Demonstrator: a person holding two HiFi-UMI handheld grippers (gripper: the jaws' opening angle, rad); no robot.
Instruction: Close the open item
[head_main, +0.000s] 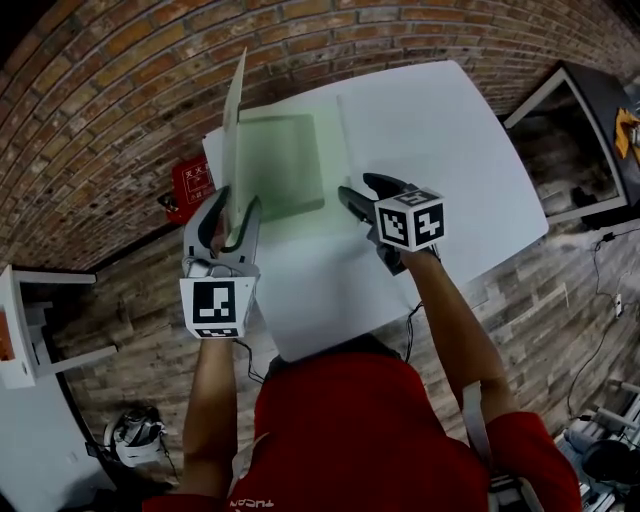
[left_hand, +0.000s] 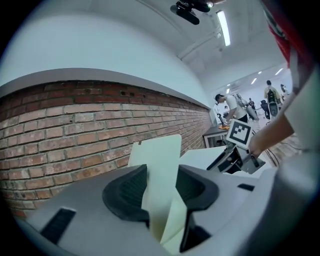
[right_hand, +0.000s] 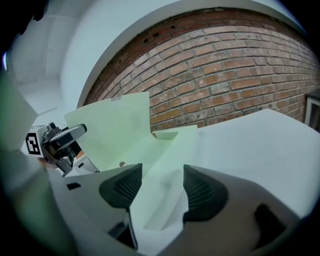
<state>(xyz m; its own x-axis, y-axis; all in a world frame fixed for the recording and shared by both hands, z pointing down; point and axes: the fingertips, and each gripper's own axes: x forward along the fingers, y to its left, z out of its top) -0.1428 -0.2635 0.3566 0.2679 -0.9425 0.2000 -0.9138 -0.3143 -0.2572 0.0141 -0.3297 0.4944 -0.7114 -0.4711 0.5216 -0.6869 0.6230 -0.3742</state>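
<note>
Fingers of left gripper (left_hand: 160, 174) spread, loosely flanking upright pale-green folder cover (left_hand: 157, 150); right gripper (right_hand: 161, 174) fingers spread over flat half (right_hand: 176, 144).

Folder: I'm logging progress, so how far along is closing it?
Done: nothing yet. The folder is open on the table, with its cover standing upright. In hand: the cover sits between the open jaws of the left gripper, and the right gripper is open at the folder's near edge. Left: swing the cover down flat and press it shut.
</note>
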